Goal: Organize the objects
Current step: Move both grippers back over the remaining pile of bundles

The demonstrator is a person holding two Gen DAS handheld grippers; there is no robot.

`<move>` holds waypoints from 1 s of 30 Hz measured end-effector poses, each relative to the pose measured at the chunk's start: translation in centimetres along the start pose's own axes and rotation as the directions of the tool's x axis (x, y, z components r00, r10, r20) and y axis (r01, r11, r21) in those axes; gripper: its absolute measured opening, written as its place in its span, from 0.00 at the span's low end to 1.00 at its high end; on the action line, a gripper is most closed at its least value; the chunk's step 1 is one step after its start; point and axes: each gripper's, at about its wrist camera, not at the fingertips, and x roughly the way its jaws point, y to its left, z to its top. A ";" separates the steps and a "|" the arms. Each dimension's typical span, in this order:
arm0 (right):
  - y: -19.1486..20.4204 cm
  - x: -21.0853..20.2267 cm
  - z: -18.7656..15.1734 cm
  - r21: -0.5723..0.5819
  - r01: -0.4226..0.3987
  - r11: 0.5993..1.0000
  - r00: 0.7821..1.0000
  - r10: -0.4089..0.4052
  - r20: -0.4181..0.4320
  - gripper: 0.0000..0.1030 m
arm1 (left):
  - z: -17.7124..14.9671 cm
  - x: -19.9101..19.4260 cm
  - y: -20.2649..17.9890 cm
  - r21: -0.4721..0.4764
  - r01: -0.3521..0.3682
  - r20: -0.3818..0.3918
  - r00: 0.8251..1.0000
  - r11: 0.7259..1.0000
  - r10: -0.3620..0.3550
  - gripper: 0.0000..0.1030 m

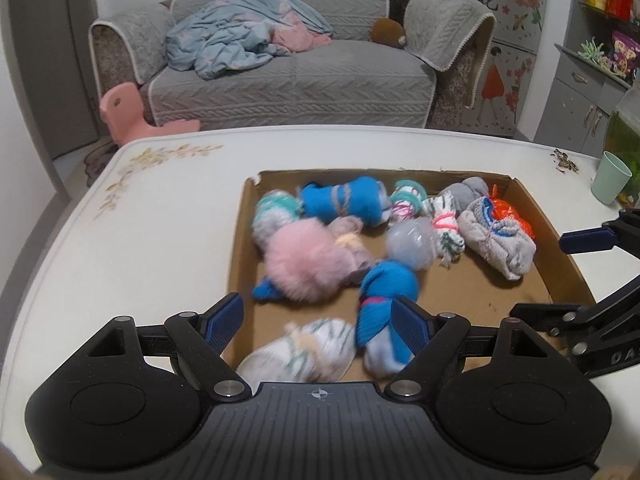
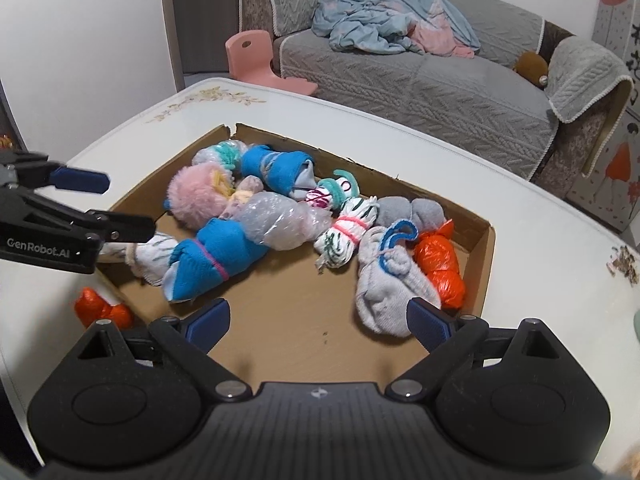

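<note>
Left tongs (image 1: 318,316) gape wide and empty over the cardboard tray's (image 2: 486,248) near end on the tabletop (image 1: 140,220). Rolled sock bundles crowd it: pink fluffy ball (image 2: 196,196), blue roll (image 2: 218,260), grey sock (image 2: 384,284). Right tongs (image 2: 318,320) wide, empty too.

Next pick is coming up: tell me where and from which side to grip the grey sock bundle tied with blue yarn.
Probably pinch the grey sock bundle across its narrow tied waist, coming from above with the open right gripper. It lies flat in the cardboard box, and the orange plastic bundle crowds one side.
</note>
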 end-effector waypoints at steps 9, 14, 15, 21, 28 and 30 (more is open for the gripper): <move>1.1 -1.8 -1.7 0.059 -0.026 0.998 0.999 0.024 0.047 0.94 | -3.5 -2.4 2.5 -0.065 -0.002 0.020 1.000 0.998 0.004 0.83; 1.9 -2.2 -2.8 0.084 -0.037 0.996 0.997 0.031 0.064 0.95 | -5.1 -2.7 3.2 -0.080 -0.008 0.012 1.000 0.997 0.009 0.83; 2.0 -2.4 -3.0 0.091 -0.041 0.995 0.997 0.035 0.067 0.95 | -5.4 -2.7 3.3 -0.088 -0.002 0.011 1.000 0.996 0.002 0.83; 3.7 -3.6 -4.8 0.120 -0.055 0.991 0.993 0.041 0.111 0.97 | -7.1 -2.6 3.4 -0.082 0.000 0.011 1.000 0.997 0.001 0.83; 8.4 -4.0 -7.9 -0.052 -0.120 0.991 0.966 0.129 0.225 0.97 | -9.4 -3.3 3.3 -0.054 -0.011 0.054 0.998 0.998 0.013 0.90; 9.6 -3.4 -7.9 -0.107 -0.140 0.984 0.962 0.160 0.223 0.93 | -9.7 -3.4 3.5 -0.050 -0.015 0.054 0.998 0.999 0.017 0.92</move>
